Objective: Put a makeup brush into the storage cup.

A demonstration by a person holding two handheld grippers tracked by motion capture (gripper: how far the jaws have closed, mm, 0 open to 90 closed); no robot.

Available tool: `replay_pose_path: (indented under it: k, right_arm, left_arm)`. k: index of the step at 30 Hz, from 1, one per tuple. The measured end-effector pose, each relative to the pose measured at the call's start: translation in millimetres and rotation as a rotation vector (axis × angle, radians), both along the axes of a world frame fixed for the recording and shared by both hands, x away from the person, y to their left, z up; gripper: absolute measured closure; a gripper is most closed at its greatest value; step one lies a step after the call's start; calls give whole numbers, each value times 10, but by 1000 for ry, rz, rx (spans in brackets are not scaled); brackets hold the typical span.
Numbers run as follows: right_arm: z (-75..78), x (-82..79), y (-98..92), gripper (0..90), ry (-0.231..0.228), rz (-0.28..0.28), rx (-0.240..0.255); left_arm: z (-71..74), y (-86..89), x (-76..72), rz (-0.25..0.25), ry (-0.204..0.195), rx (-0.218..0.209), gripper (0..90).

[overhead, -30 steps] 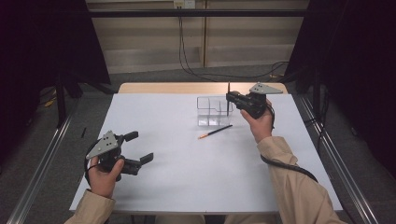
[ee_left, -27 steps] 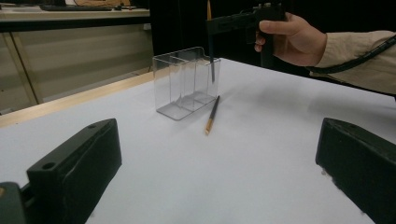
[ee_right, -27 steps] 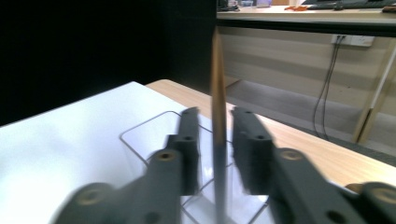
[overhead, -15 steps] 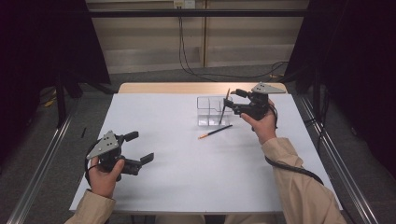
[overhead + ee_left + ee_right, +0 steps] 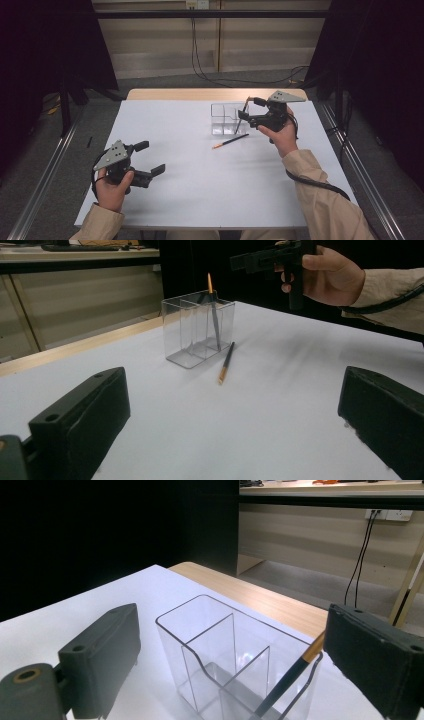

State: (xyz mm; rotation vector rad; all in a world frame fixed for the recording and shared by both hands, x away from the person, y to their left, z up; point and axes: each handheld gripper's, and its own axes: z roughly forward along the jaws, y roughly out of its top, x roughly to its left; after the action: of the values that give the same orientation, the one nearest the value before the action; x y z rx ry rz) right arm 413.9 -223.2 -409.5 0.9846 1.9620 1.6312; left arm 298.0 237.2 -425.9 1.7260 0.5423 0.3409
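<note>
The table carries 2 pencils [image 5: 230, 142] [image 5: 241, 118] and 1 clear holder [image 5: 224, 119] with 3 compartments.

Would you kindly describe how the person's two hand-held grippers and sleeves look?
Each hand-held gripper, left and right, is black with two blocky jaws, a grey three-cornered plate on top and a trailing black cable. The person wears beige long sleeves.

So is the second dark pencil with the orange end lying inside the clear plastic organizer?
No, that pencil lies on the white table just in front of the organizer.
</note>
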Motion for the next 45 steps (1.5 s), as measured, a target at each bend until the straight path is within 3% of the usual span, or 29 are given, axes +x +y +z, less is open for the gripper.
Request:
replay_pose_path:
  k: [27, 45]
  right_arm:
    - [26, -315, -188, 49, -7, 7, 19]
    - [-22, -553, -314, 38, -11, 18, -19]
  left_arm:
    - [5, -1, -6, 6, -3, -3, 1]
    - [1, -8, -8, 4, -2, -2, 0]
